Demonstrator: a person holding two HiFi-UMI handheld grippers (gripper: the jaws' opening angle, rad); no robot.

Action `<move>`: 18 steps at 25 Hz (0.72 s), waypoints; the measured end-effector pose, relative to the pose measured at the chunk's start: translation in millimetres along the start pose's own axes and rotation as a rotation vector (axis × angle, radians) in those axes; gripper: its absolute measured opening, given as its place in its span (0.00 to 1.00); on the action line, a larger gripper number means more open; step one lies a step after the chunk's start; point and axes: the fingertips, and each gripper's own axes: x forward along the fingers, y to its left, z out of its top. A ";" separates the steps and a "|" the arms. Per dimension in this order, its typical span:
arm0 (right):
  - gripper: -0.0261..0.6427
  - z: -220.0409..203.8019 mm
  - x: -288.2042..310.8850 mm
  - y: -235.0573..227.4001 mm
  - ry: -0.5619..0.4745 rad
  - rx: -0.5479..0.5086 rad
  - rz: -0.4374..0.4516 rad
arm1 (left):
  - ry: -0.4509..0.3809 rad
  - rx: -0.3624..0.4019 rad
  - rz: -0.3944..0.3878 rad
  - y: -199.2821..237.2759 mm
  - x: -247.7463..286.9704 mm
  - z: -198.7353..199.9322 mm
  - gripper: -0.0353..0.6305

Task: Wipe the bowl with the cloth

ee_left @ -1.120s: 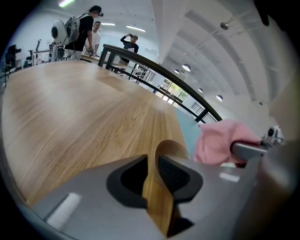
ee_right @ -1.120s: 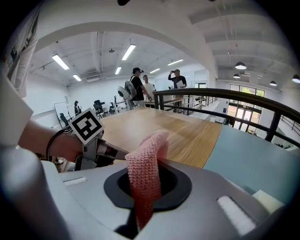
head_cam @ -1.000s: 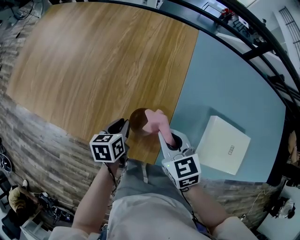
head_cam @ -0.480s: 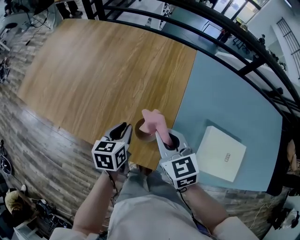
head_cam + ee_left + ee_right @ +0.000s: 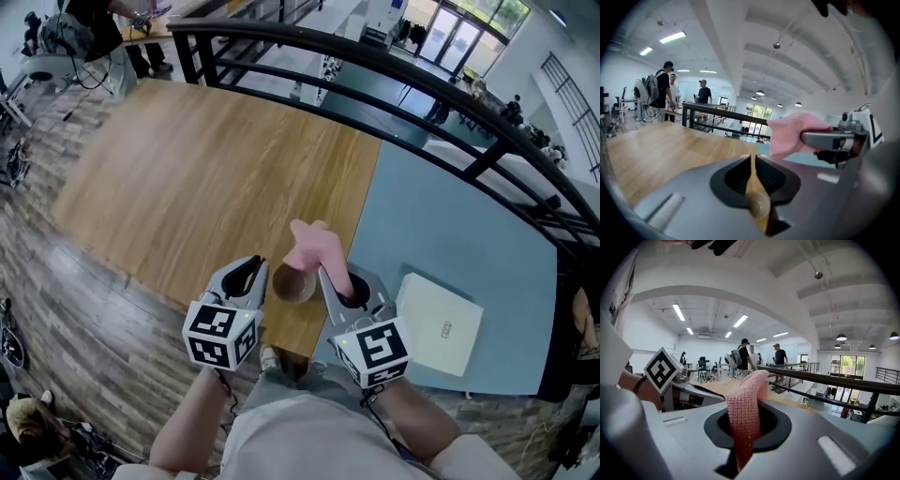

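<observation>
the left gripper [image 5: 752, 164] has its jaws pinched together on the thin wall of the small brown bowl [image 5: 293, 285], which shows edge-on between them. the bowl is at the near edge of the table [image 5: 206, 178], on the wooden half right by the seam with the pale blue half; it's hard to tell whether it rests on the wood or is held just off it. the right gripper [image 5: 328, 275] is clamped on a pink knitted cloth [image 5: 312, 246], whose free end stands up over the bowl's far rim. a flat white box [image 5: 439, 323] lies on the blue half toward the near right corner, well apart from the bowl. a black railing [image 5: 375, 80] runs beyond the table's far edge.
</observation>
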 end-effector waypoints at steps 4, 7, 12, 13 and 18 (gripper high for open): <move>0.06 46.0 -26.2 1.2 -0.086 -0.014 0.005 | -0.077 0.035 -0.019 -15.7 -19.2 41.9 0.08; 0.06 71.3 -42.5 1.1 -0.135 -0.051 -0.010 | -0.171 0.074 0.021 -17.8 -35.6 72.3 0.06; 0.06 97.6 -59.6 1.1 -0.200 -0.087 -0.023 | -0.322 0.162 0.075 -27.1 -65.9 112.0 0.06; 0.06 101.7 -63.2 2.1 -0.212 -0.086 -0.023 | -0.337 0.183 0.083 -29.3 -72.0 116.3 0.06; 0.06 128.3 -87.8 13.0 -0.277 -0.089 -0.001 | -0.387 0.255 0.055 -51.5 -99.5 133.0 0.06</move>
